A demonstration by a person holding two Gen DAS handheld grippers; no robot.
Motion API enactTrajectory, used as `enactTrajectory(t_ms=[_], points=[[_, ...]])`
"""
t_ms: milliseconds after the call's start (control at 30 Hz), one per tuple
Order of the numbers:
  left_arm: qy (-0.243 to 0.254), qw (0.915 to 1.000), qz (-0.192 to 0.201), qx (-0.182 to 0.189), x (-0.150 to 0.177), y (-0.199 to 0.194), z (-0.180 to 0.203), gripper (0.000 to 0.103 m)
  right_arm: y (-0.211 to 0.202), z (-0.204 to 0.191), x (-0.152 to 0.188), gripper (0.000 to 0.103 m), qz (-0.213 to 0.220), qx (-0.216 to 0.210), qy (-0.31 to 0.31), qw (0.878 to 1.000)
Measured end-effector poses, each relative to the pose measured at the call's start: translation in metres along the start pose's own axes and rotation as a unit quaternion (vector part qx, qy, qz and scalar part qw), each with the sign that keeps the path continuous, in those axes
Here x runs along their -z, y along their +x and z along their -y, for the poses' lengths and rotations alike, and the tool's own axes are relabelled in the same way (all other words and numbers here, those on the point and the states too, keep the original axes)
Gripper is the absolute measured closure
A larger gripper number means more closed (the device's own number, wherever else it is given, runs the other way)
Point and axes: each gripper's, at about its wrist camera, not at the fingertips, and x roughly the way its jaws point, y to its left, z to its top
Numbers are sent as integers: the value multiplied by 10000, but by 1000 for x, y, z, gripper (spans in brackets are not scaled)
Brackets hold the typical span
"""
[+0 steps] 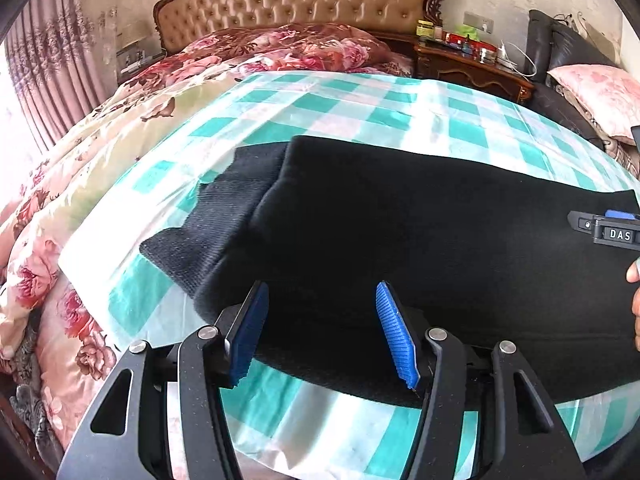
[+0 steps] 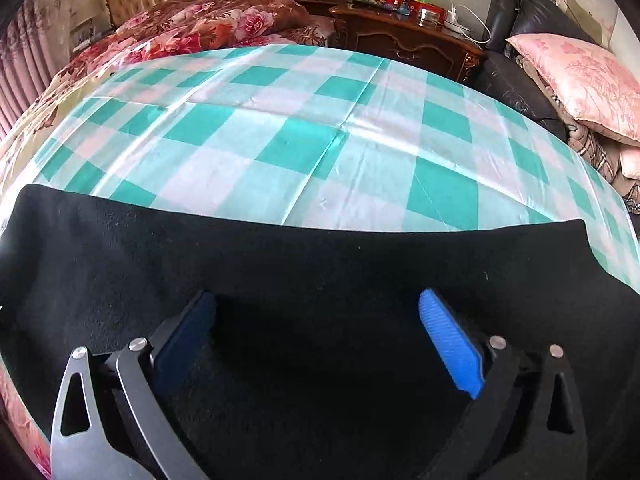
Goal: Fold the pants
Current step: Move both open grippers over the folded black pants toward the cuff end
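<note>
Black pants (image 1: 400, 232) lie folded flat across a green-and-white checked sheet (image 1: 352, 108) on the bed, with a ribbed cuff (image 1: 208, 232) sticking out at their left end. My left gripper (image 1: 322, 292) hovers over the pants' near left part, open, its blue pads (image 1: 394, 336) apart with only cloth beneath them. My right gripper (image 2: 316, 300) stands open over the pants (image 2: 304, 264) in the right wrist view, nothing pinched between its pads (image 2: 450, 340). The right gripper's tip (image 1: 608, 228) and a hand (image 1: 636, 304) show at the right edge of the left wrist view.
A floral quilt (image 1: 80, 184) is heaped along the bed's left side, below a tufted headboard (image 1: 296, 4). A wooden nightstand (image 2: 400, 36) with jars and a charger stands at the back right. A pink pillow (image 2: 576, 80) and dark cushions (image 2: 532, 12) lie at the right.
</note>
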Motion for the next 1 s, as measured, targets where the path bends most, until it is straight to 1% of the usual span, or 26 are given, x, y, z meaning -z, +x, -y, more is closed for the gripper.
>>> enactTrajectory(t_ms=[133, 167, 233, 300, 333, 400, 467, 500, 533, 600, 700, 767, 833, 867, 900, 933, 967, 1000], points=[[-37, 10000, -14, 17, 1, 1, -4, 47, -5, -3, -1, 3, 78, 142, -61, 9999], [-29, 10000, -10, 20, 1, 1, -4, 47, -9, -6, -1, 8, 178, 158, -74, 9997], [-18, 10000, -17, 9, 1, 1, -4, 47, -20, -14, -2, 12, 383, -70, -103, 9992], [-25, 10000, -29, 11, 2, 2, -4, 47, -28, -28, -4, 12, 511, -331, -213, 9979], [-23, 10000, -34, 11, 1, 3, -4, 47, -29, -36, -5, 12, 525, -374, -298, 9975], [-20, 10000, -37, 13, 1, 3, -4, 46, -25, -51, -7, 13, 406, -439, -441, 9972], [-24, 10000, -41, 26, 1, 4, -4, 46, -14, -61, -7, 17, 186, -424, -503, 9977], [-24, 10000, -42, 28, 1, 4, -4, 46, -5, -65, -6, 17, 47, -316, -551, 9980], [-23, 10000, -42, 26, 1, 4, -4, 46, -4, -67, -5, 15, 96, -299, -557, 9980], [-48, 10000, -27, 18, 0, 3, -4, 46, -4, -70, -5, 13, 95, -249, -580, 9980], [-78, 9999, 141, -57, -8, -1, -2, 46, -2, -70, -5, 8, 91, -211, -568, 9981], [-65, 9994, 330, 35, -24, -3, 1, 47, -1, -69, -5, 6, 88, -197, -533, 9983], [100, 9986, 487, 204, -42, 4, 11, 49, -1, -69, -4, 3, 94, -108, -527, 9985], [271, 9985, 423, 208, -50, 16, 16, 53, -1, -69, -3, 2, 90, -87, -507, 9986], [362, 9988, 295, 145, -55, 30, 19, 63, -1, -68, -3, 2, 89, -91, -497, 9987], [404, 9991, 87, 24, -62, 51, 18, 66, -1, -68, -3, 2, 91, -91, -495, 9987], [394, 9992, -49, -47, -65, 64, 14, 72, -1, -68, -4, 2, 87, -98, -486, 9987], [401, 9991, -112, -100, -68, 74, 11, 82, -1, -67, -3, 2, 83, -115, -469, 9988]])
